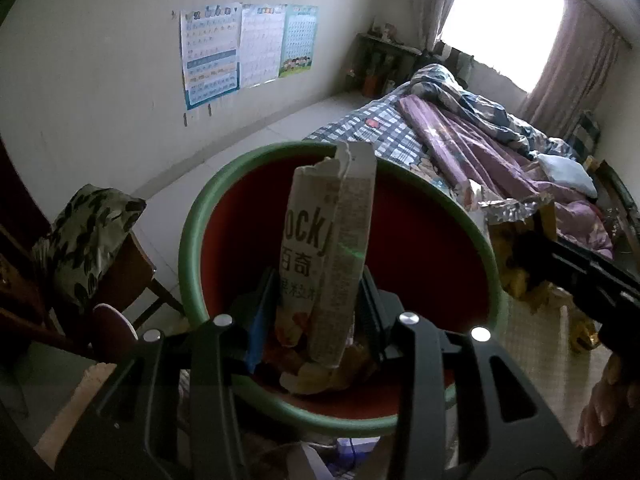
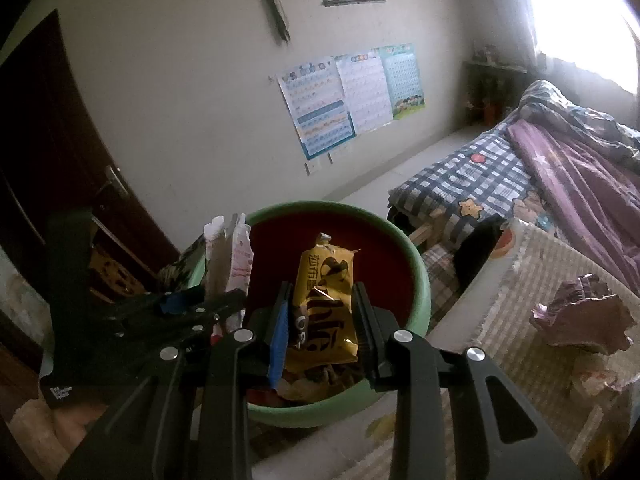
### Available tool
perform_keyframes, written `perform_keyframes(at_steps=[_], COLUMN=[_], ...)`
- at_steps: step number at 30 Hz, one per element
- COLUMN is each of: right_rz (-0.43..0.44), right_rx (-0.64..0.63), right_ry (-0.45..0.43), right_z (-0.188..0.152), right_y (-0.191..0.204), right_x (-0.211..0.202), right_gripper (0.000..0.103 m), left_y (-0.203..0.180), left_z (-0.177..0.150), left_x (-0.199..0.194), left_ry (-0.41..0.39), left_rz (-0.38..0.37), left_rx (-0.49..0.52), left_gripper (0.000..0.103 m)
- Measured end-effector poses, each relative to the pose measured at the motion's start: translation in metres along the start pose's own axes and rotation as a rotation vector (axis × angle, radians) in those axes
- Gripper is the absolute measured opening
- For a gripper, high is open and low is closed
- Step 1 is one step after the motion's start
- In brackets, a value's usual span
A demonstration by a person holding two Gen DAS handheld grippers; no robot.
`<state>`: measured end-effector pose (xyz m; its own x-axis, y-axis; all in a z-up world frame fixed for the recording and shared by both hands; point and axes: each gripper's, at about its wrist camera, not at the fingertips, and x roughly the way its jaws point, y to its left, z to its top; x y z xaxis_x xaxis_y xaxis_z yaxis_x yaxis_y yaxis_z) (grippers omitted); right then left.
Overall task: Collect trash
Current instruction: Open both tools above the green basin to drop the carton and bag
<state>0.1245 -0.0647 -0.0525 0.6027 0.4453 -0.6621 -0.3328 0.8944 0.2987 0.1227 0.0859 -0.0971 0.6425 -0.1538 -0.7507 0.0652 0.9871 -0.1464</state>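
Trash bin (image 1: 192, 216), green rim, red inside, sits beside bed (image 1: 460, 136). Left tool (image 1: 320, 296) clamps torn white wrapper (image 1: 332, 240) over bin; right tool (image 2: 320, 320) clamps yellow wrapper (image 2: 320, 300) there too.

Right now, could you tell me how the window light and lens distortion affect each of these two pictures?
Left wrist view: the window is blown out white, walls bow outward, and the Pocky box in the left tongs is dim but readable. Right wrist view: glare fills the top right corner, the door curves, and the yellow wrapper is sharp.
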Motion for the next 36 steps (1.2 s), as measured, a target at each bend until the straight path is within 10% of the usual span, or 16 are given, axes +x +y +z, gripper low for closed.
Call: perform_keyframes(at_steps=[26, 36], right_rz=[0.008, 0.012], right_rx=[0.002, 0.025], right_ry=[0.029, 0.001], right_z=[0.005, 0.005], right_y=[0.003, -0.003], right_x=[0.015, 0.011], right_gripper=[0.031, 0.047], left_y=[0.007, 0.011], left_z=[-0.001, -0.002], left_x=[0.013, 0.008], left_ry=[0.033, -0.008], left_rz=[0.025, 0.043], left_rx=[-0.012, -0.019], left_gripper=[0.038, 0.071])
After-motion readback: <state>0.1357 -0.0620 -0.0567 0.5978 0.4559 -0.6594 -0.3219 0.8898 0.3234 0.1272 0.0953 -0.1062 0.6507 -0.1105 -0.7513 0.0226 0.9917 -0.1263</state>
